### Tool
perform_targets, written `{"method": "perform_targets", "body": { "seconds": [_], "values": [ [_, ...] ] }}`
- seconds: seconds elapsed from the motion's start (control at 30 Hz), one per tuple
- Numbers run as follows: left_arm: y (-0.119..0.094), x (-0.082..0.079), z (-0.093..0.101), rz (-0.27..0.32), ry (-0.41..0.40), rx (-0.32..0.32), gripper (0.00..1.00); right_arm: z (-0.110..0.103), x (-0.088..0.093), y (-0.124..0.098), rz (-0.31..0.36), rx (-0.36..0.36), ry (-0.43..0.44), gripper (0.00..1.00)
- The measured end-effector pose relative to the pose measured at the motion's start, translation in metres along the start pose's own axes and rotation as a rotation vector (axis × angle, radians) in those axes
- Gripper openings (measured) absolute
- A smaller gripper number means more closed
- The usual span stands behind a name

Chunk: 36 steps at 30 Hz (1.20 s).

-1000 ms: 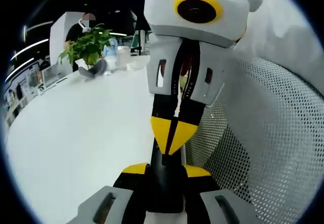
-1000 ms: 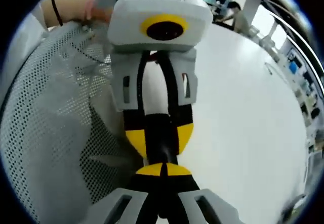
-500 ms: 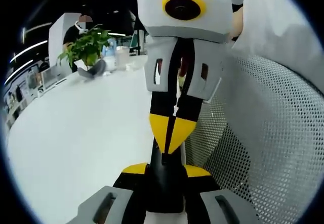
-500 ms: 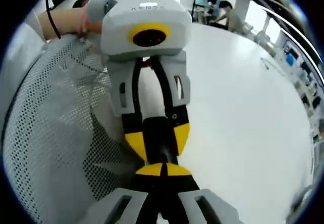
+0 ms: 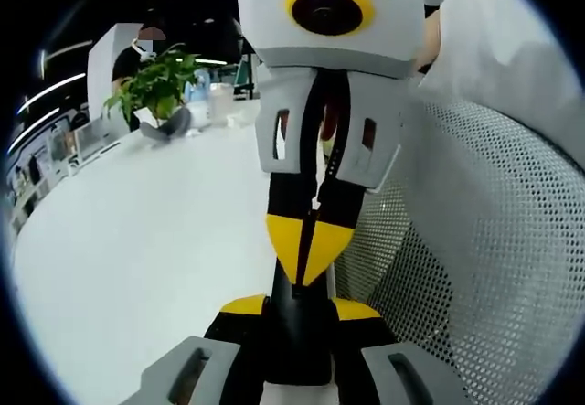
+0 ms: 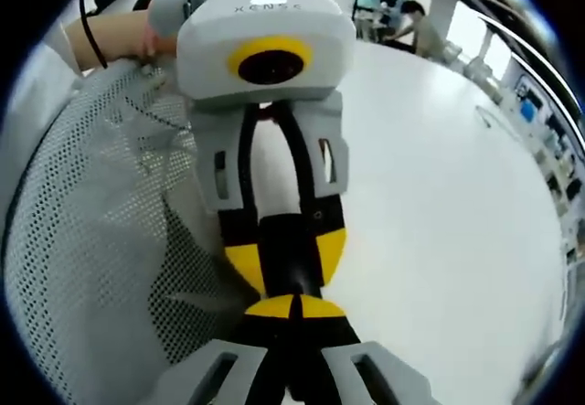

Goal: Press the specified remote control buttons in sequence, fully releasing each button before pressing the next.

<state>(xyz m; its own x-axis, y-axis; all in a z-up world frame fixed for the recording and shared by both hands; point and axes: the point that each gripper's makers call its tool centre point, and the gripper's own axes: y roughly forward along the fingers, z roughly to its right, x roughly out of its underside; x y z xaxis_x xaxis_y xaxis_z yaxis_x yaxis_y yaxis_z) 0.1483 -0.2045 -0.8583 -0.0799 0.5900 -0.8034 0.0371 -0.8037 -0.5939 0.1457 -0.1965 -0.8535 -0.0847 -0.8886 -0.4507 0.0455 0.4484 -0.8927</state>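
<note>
A black remote [image 5: 297, 327] stands gripped between the yellow-tipped jaws of my left gripper [image 5: 299, 306], which is shut on it. My right gripper [image 5: 304, 251] comes down from above in the left gripper view, shut, its yellow tips touching the remote's far end. In the right gripper view my right gripper [image 6: 292, 307] rises from the bottom with its tips together, pressed against the end of the remote [image 6: 288, 254]. There the left gripper [image 6: 286, 268] clamps the remote from both sides. The remote's buttons are hidden.
A white table [image 5: 137, 231] [image 6: 439, 195] spreads below both grippers. A white mesh chair back [image 5: 475, 259] [image 6: 82, 240] stands close beside them. A potted plant [image 5: 157, 85] sits at the table's far end. A hand [image 6: 123, 35] holds the left gripper, and a person [image 6: 416, 26] sits far off.
The two grippers have shifted slightly against each other, staying tip to remote. Both stay shut, and the remote stays in the left jaws.
</note>
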Motion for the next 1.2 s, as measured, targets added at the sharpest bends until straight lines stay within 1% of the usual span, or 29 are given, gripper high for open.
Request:
{"method": "perform_targets", "body": {
  "seconds": [0.1, 0.17, 0.23, 0.43, 0.53, 0.6, 0.67, 0.8, 0.87, 0.9, 0.93, 1.03, 1.1, 1.13, 1.2],
  "values": [
    [0.0007, 0.0001, 0.0008, -0.017, 0.030, -0.003, 0.25, -0.0007, 0.0005, 0.0004, -0.005, 0.009, -0.024, 0.00],
    [0.0011, 0.0002, 0.0001, -0.020, 0.022, -0.005, 0.25, -0.0009, 0.0007, 0.0008, -0.013, 0.021, -0.062, 0.00],
    [0.0008, 0.0004, 0.0000, -0.020, 0.021, -0.005, 0.25, -0.0015, 0.0005, 0.0008, -0.019, 0.027, -0.080, 0.00],
    [0.0006, 0.0007, -0.0002, -0.023, 0.020, -0.004, 0.25, 0.0002, 0.0003, 0.0011, -0.023, 0.032, -0.073, 0.00],
    [0.0006, 0.0006, 0.0000, -0.027, 0.022, -0.004, 0.25, -0.0013, 0.0002, 0.0016, -0.031, 0.055, -0.104, 0.00],
    [0.0004, 0.0004, 0.0002, -0.027, 0.023, -0.004, 0.25, -0.0012, -0.0001, 0.0019, -0.035, 0.066, -0.108, 0.00],
    [0.0003, 0.0002, 0.0002, -0.028, 0.022, -0.004, 0.25, 0.0015, -0.0008, 0.0026, -0.041, 0.095, -0.111, 0.00],
    [0.0004, 0.0007, -0.0006, -0.029, 0.023, -0.006, 0.25, 0.0014, -0.0013, 0.0033, -0.081, 0.126, -0.144, 0.00],
    [0.0002, 0.0007, -0.0005, -0.030, 0.023, -0.006, 0.25, 0.0024, -0.0017, 0.0033, -0.086, 0.122, -0.140, 0.00],
    [0.0001, 0.0005, -0.0003, -0.030, 0.023, -0.006, 0.25, 0.0031, -0.0012, 0.0025, -0.081, 0.116, -0.121, 0.00],
    [0.0000, 0.0004, -0.0003, -0.030, 0.023, -0.006, 0.25, 0.0034, -0.0009, 0.0019, -0.066, 0.109, -0.101, 0.00],
    [0.0002, 0.0007, -0.0001, -0.032, 0.025, -0.005, 0.25, 0.0035, -0.0005, 0.0008, -0.042, 0.095, -0.081, 0.00],
    [0.0000, 0.0006, 0.0000, -0.033, 0.025, -0.005, 0.25, 0.0023, -0.0014, 0.0002, -0.016, 0.077, -0.036, 0.00],
    [-0.0001, 0.0005, 0.0001, -0.033, 0.025, -0.006, 0.25, 0.0019, -0.0018, -0.0005, 0.003, 0.065, 0.010, 0.00],
    [0.0000, 0.0007, -0.0001, -0.034, 0.024, -0.007, 0.25, 0.0027, -0.0013, -0.0016, 0.013, 0.054, 0.020, 0.00]
  ]
}}
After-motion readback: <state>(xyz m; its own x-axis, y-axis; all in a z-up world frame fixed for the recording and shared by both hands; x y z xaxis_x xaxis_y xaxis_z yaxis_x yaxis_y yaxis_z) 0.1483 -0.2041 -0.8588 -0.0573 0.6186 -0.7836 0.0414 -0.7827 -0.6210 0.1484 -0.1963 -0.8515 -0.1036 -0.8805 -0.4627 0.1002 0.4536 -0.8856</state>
